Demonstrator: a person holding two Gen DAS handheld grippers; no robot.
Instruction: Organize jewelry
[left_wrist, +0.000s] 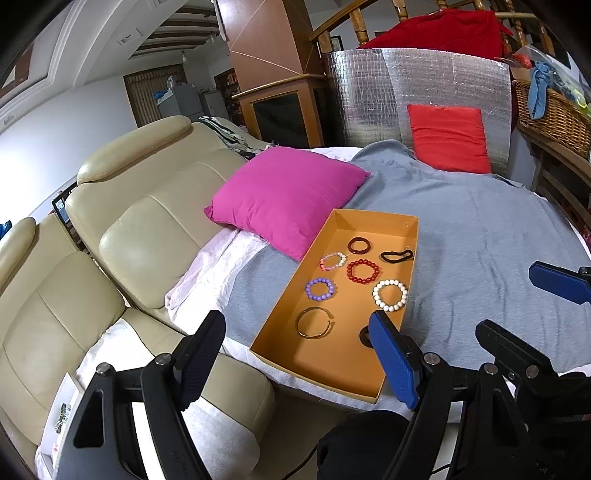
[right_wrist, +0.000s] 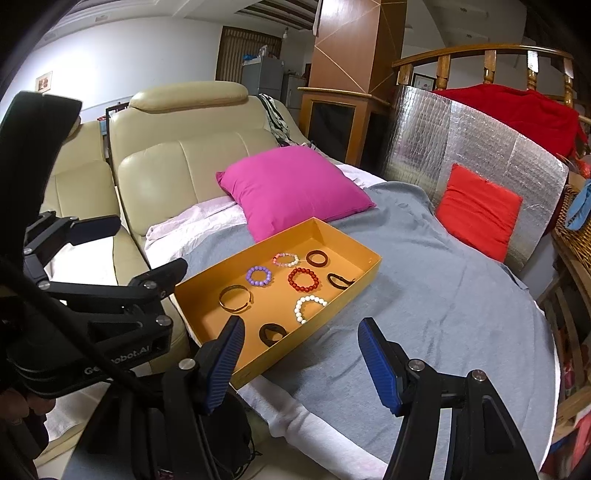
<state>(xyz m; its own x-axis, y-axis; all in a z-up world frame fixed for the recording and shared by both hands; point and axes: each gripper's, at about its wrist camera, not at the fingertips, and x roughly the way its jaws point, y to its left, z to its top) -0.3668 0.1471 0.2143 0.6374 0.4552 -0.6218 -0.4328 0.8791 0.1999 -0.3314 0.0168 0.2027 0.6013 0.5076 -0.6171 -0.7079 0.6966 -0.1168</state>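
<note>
A: Eight pieces lay in the box (right_wrist: 364, 275), all loose on its floor: gold bangle (right_wrist: 235, 298), purple beads (right_wrist: 259, 276), pink beads (right_wrist: 286, 260), brown ring (right_wrist: 316, 257), red beads (right_wrist: 303, 279), white beads (right_wrist: 309, 309), black tie (right_wrist: 340, 280), dark band (right_wrist: 272, 334). None outside it that I could see.

B: Grippers?

A: Left gripper (left_wrist: 297, 363) hung over the box's near end, jaws spread wide, holding nothing. Right gripper (right_wrist: 301, 363) same: released, empty, poised at the box's near-right wall.

B: Risks?

A: Several, imo. Box sat on a soft blanket (right_wrist: 424, 295) w/ its near end close to the edge; a push on the wall could've slid or tipped it. Beads are round and probably elastic, so a pinch might've rolled or snapped them out. Red and white beads lay near each other, so a wide jaw could've dragged both.

B: Bangle?

A: Thin, flat on the floor; prob hard to get a pad under. Dark band was half hidden behind the left pad in the left view.
</note>
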